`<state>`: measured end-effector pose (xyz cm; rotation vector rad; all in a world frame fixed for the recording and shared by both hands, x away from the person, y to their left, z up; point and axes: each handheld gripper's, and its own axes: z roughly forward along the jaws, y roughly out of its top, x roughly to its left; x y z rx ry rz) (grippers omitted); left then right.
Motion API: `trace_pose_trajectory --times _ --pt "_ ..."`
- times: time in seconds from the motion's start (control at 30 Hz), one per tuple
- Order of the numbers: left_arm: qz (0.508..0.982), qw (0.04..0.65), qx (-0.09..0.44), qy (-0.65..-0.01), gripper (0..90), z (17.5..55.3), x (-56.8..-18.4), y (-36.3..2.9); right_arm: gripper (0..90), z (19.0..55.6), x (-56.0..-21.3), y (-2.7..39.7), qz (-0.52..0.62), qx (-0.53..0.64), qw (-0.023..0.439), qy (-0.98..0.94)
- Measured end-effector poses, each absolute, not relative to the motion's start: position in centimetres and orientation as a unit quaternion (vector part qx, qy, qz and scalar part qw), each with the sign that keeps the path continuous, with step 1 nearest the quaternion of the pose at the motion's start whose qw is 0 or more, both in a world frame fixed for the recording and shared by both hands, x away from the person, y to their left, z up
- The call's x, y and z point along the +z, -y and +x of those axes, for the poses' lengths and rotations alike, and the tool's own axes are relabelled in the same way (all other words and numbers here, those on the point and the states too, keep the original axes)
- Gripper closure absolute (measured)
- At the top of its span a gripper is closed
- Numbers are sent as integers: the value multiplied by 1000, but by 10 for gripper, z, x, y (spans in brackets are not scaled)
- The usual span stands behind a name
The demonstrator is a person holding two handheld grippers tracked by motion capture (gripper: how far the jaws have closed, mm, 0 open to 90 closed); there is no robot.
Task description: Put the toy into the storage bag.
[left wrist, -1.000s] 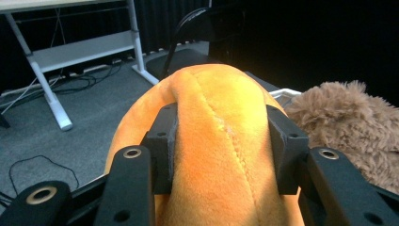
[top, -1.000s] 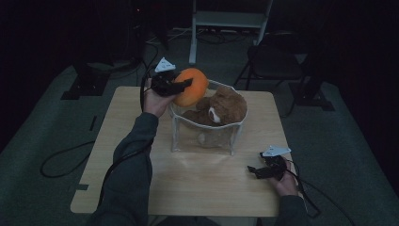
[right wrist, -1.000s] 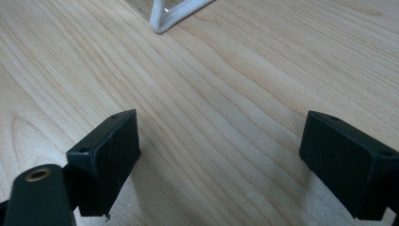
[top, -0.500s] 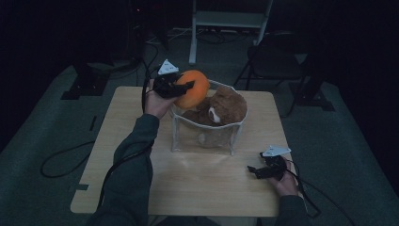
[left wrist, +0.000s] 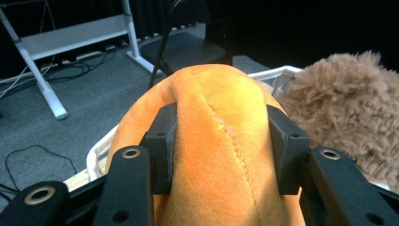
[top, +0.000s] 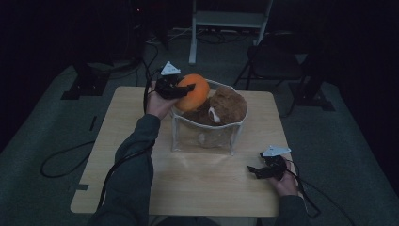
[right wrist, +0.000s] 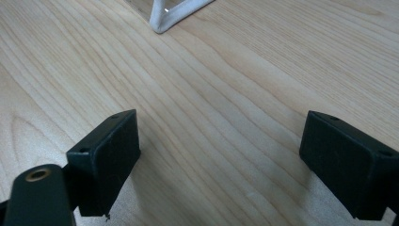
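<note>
- Your left gripper (top: 181, 89) has its jaws pinching the orange plush toy (top: 193, 92); in the left gripper view both pads press into the soft sides of the toy (left wrist: 216, 141), which bulges up between them.
- You hold that orange toy in the air at the far left rim of the clear basket (top: 207, 141), just beside the brown plush bear (top: 228, 106).
- Your right gripper (top: 256, 172) rests on the counter (top: 188, 188) near its right front corner, well apart from the basket.
- Its jaws are spread wide with nothing between them, just bare wood (right wrist: 211, 141).
- Count: two plush toys, one orange and one brown; one basket; two grippers.
</note>
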<state>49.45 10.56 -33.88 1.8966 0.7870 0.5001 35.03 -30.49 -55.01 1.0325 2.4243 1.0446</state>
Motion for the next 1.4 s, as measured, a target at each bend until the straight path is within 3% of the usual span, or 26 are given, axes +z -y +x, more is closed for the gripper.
trace_pose_trajectory --times 1.4 --pt "796 461 193 -342 481 505 -365 -102 119 350 -550 305 360 364 153 -845"
